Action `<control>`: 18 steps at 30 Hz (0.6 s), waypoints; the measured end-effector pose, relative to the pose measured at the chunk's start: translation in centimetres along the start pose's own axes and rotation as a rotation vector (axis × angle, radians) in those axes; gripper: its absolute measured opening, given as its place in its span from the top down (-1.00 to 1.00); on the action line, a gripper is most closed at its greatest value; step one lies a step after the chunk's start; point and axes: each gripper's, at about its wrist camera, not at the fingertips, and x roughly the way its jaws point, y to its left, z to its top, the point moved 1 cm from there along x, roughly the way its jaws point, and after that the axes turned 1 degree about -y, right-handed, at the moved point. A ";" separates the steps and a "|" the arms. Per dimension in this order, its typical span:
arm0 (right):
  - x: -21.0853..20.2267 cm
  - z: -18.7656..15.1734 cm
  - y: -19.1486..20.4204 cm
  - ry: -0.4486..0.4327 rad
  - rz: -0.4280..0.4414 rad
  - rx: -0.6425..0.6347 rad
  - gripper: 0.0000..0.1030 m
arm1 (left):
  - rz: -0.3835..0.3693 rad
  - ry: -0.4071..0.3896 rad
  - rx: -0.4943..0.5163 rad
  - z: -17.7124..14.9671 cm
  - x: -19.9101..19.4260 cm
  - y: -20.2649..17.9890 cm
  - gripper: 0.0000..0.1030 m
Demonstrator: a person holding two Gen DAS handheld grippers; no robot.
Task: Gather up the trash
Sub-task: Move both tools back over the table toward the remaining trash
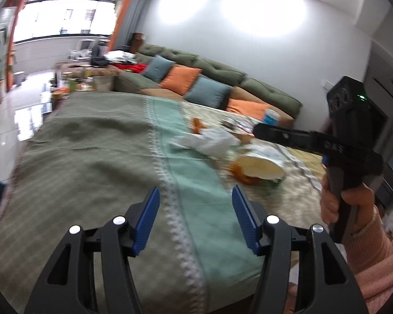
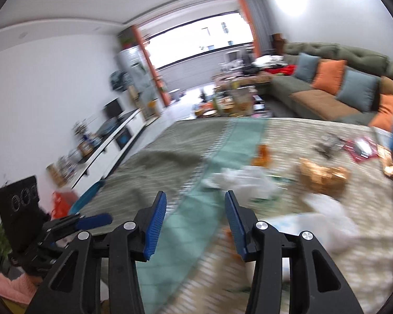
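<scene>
In the left wrist view, the left gripper (image 1: 196, 198) is hanging over the green tablecloth (image 1: 91, 162) with its jaws released and nothing between the blue pads (image 1: 146, 222). The trash is lying toward the far right side of the cloth: a crumpled white paper (image 1: 209, 141), a tipped paper cup (image 1: 259, 166) and an orange peel (image 1: 197, 125) behind them. At the right edge a hand (image 1: 345, 204) is holding the right gripper (image 1: 280, 133); from this side I cannot tell how its jaws are standing.

In the right wrist view, the right gripper (image 2: 195, 206) is standing released with empty jaws. The white paper (image 2: 243, 180) is lying just beyond its tips, and a brown wrapper (image 2: 325, 175) is lying farther right. The left gripper (image 2: 91, 221) is showing at the cloth's left edge.
</scene>
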 end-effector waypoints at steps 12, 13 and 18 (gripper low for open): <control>-3.7 -1.3 -6.9 -0.042 -0.152 0.102 0.03 | -0.187 0.139 0.116 -1.1 6.4 -7.0 -0.13; -3.7 -1.4 -7.4 -0.038 -0.159 0.112 0.02 | -0.192 0.148 0.117 -1.0 6.9 -7.2 -0.13; -3.7 -2.1 -9.1 -0.030 -0.176 0.142 -0.11 | -0.212 0.199 0.115 -1.1 9.1 -8.1 -0.12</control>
